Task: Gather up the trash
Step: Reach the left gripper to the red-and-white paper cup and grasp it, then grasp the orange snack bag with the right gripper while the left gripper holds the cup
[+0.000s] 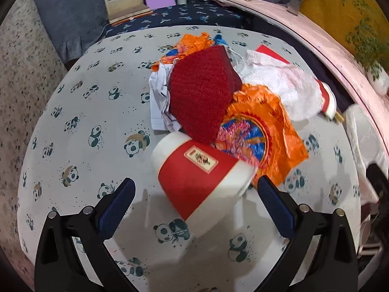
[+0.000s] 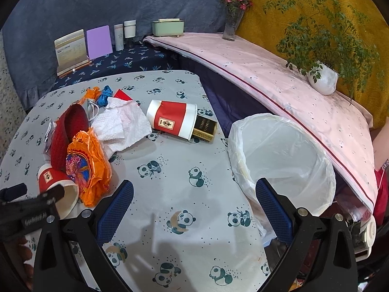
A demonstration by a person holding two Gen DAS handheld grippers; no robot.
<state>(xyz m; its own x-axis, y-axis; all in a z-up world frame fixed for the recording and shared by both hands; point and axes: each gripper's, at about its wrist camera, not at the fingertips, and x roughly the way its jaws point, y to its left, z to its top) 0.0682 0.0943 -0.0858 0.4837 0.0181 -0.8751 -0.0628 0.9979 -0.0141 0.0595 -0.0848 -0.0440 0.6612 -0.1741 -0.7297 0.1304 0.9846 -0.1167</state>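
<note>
While our left gripper (image 1: 195,189) hangs low over the tabletop (image 1: 85,112), its jaws are spread wide apart with a red and white paper cup (image 1: 194,177) lying on its side right between the tips, not clamped. That cup sits at the near edge of the trash pile: a red scrubby sponge (image 1: 204,97) leans on top, an orange plastic bag (image 1: 260,131) is just beside the cup on the right, crumpled white paper towel (image 1: 282,82) is behind that, and some crumpled printed paper (image 1: 159,97) pokes out on the left.

From our right gripper (image 2: 194,189) the jaws are also wide apart and holding nothing, hovering over a bare patch of the panda cloth. We can see the same pile off to the left, with the left gripper's black body reaching in at that cup (image 2: 57,182). A second red and white cup (image 2: 172,119) lies on its side further back, with a dark and gold box (image 2: 204,129) touching its open end. The bin with a clear plastic liner (image 2: 282,160) stands just off the tabletop's right edge, near our right jaw.
</note>
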